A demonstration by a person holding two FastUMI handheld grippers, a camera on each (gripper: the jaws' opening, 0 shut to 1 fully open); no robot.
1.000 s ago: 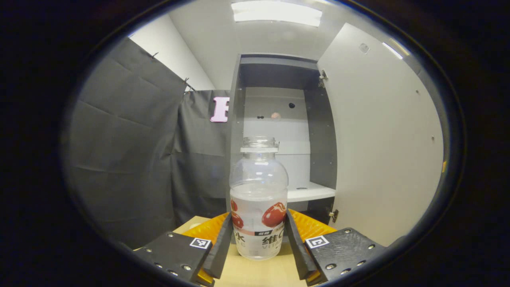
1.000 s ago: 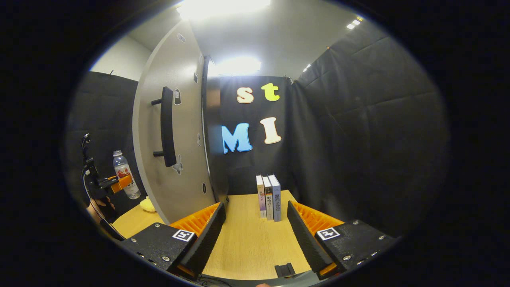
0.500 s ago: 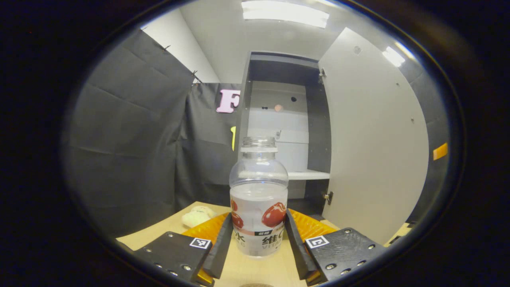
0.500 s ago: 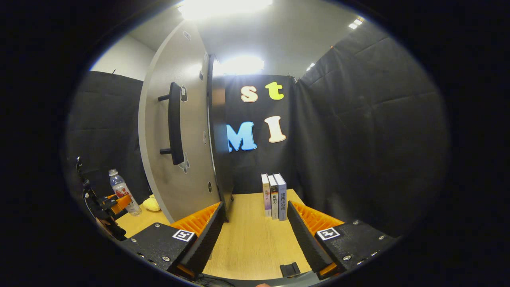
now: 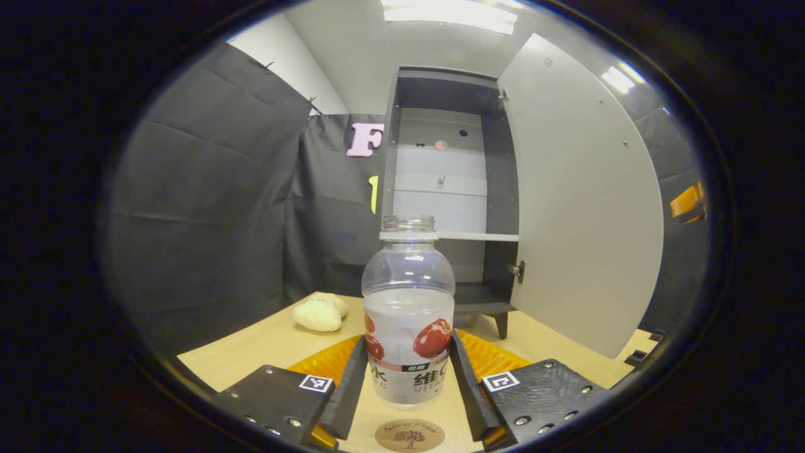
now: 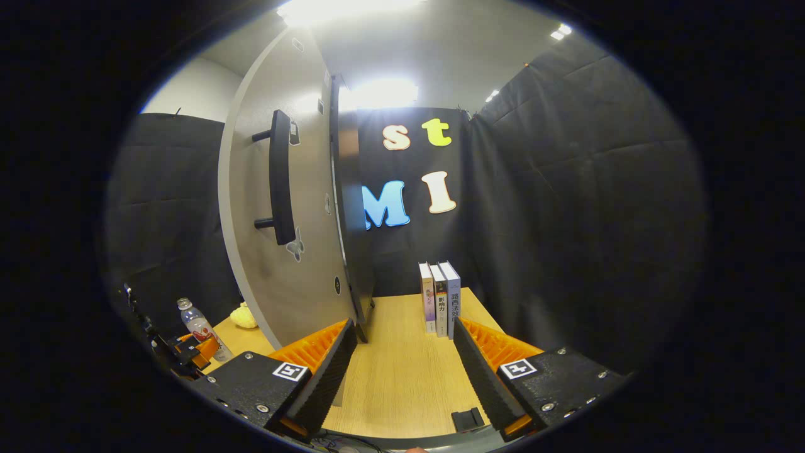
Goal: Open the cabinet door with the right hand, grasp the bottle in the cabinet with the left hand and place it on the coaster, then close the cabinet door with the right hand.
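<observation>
Left gripper (image 5: 407,393) clamps 1 bottle (image 5: 408,314); right gripper (image 6: 399,371) wide apart before 3 books (image 6: 440,307).

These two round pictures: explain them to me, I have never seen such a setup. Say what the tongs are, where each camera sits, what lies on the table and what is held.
A person holds one pair of tongs in each hand, and a fisheye camera rides on each, looking forward along its two fingers.

Left gripper view: the left tongs are shut on a clear bottle with no cap. Just below it a round coaster lies on the wooden table. Behind stand the cabinet with its door swung open, and a pale lumpy object on the table.

Right gripper view: the right tongs are open and hold nothing. Ahead are the door's outer face with its dark handle and three upright books. Low at the left, the bottle again, held by the other tongs.
</observation>
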